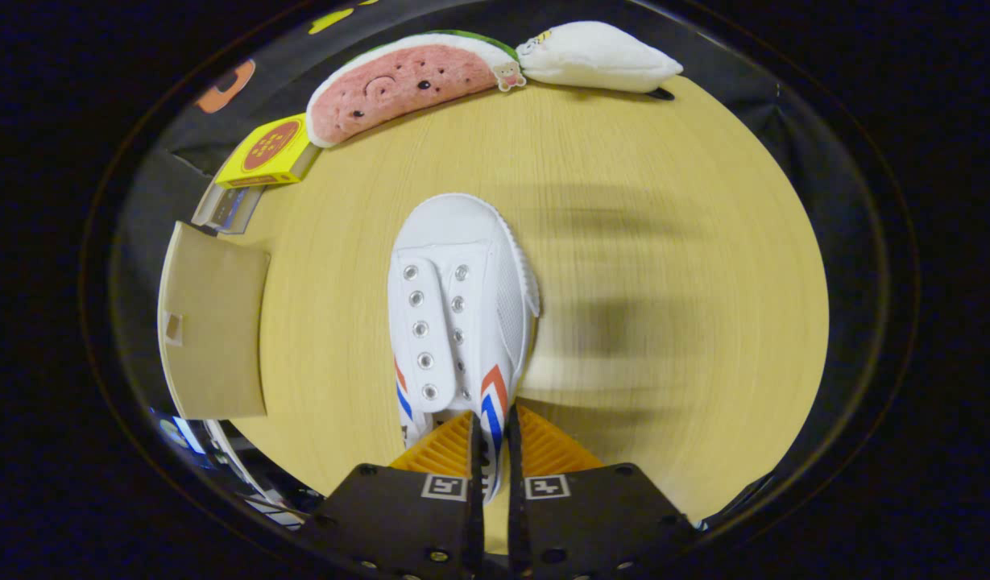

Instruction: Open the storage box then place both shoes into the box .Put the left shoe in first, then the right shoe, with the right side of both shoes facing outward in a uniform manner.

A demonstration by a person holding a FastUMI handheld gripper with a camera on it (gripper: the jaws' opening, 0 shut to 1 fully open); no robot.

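The hand-held gripper (495, 439) is closed narrow on the side wall of a white shoe (458, 314), held above the bench (664, 242). The box flap (213, 322) lies left. Next, I judge, carry the shoe there, right side outward.

one shoe (460, 322), two pillows (410, 84), perhaps two boxes (269, 153)

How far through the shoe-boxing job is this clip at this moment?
Early to midway. Done: the gripper jaws are closed on the side wall of a white shoe near its heel, and blur on the table suggests it is being carried. At the table's edge, a brown cardboard flap, possibly the box lid. Left: seating this shoe in the box, then the other one.
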